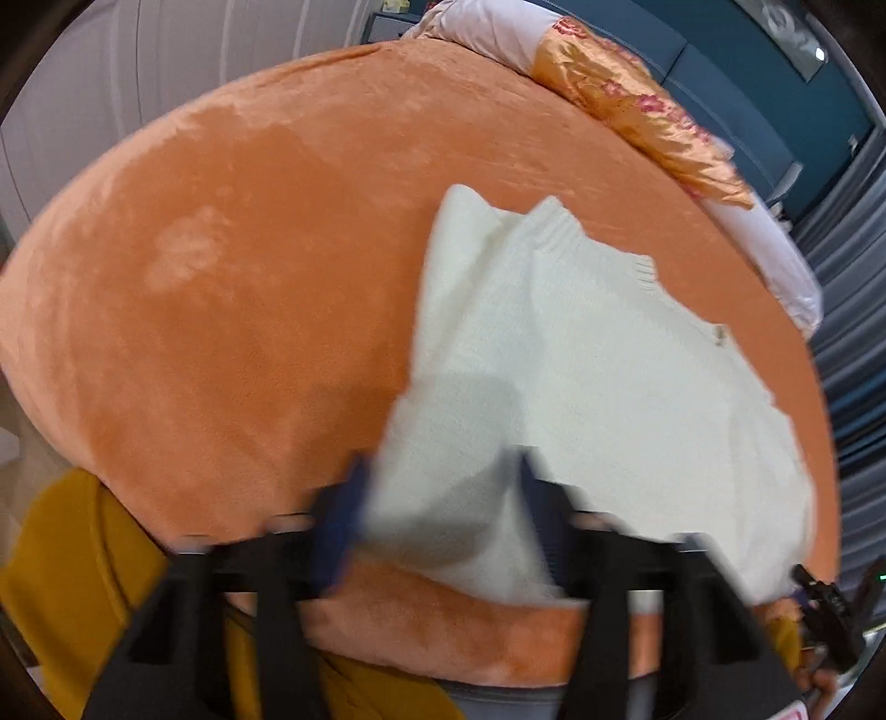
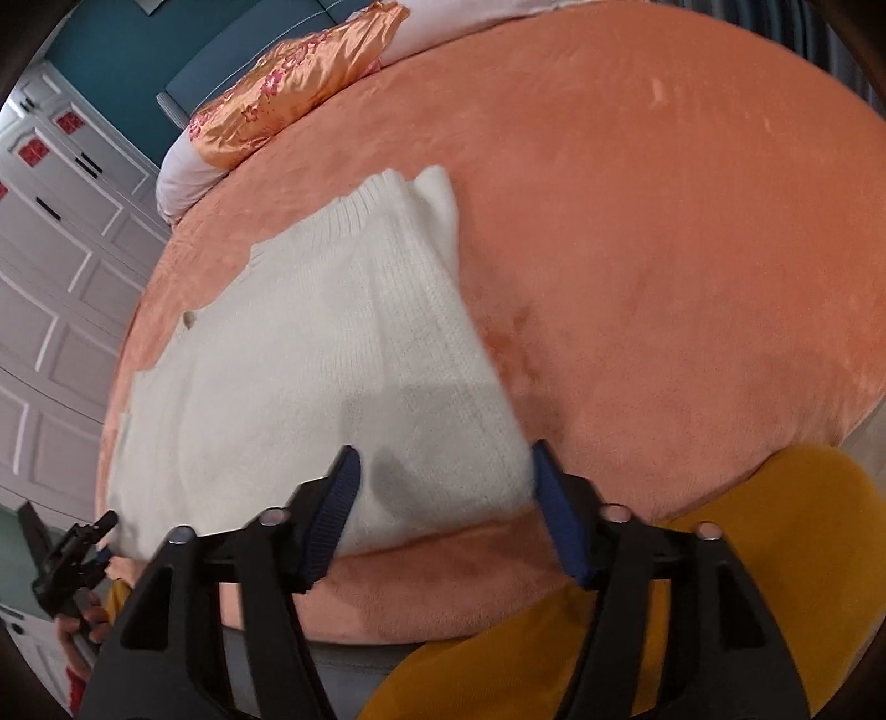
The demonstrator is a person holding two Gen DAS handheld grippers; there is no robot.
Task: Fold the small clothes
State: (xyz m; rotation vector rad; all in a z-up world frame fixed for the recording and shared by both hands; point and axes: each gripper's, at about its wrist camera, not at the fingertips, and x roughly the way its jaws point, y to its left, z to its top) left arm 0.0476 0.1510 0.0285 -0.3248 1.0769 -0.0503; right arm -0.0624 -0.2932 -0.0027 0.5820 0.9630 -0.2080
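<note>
- Lying flat on the orange plush bedspread (image 1: 232, 310), the white knit sweater (image 1: 581, 354) sits near the bed's front edge, its ribbed hem (image 2: 354, 213) pointing away toward the pillows; it looks already narrowed by a fold, though the layers are hard to make out.
- The left gripper (image 1: 437, 504) stands with its blue-padded fingers (image 1: 340, 526) spread wide to either side of the sweater's near corner; that view is blurred, so I cannot tell if the pads touch the knit.
- The right gripper (image 2: 443, 487) is likewise spread wide, its blue pads (image 2: 559, 520) bracketing the other near corner, with nothing pinched between them.
- Judging from this, the step in hand is to take both near corners for a fold toward the far hem.
- To do it well, each gripper should bite all layers at the corner, not just the top ply, since loose knit slips and stretches.
- Both corners should rise together and level, or the fold will skew.
- The plush is grippy and may drag the underside, so lift clear before carrying across.
- A gold satin pillow (image 2: 299, 83) and pale pillows (image 1: 487, 25) lie well beyond; mustard fabric (image 2: 747, 581) hangs below the bed's edge.
</note>
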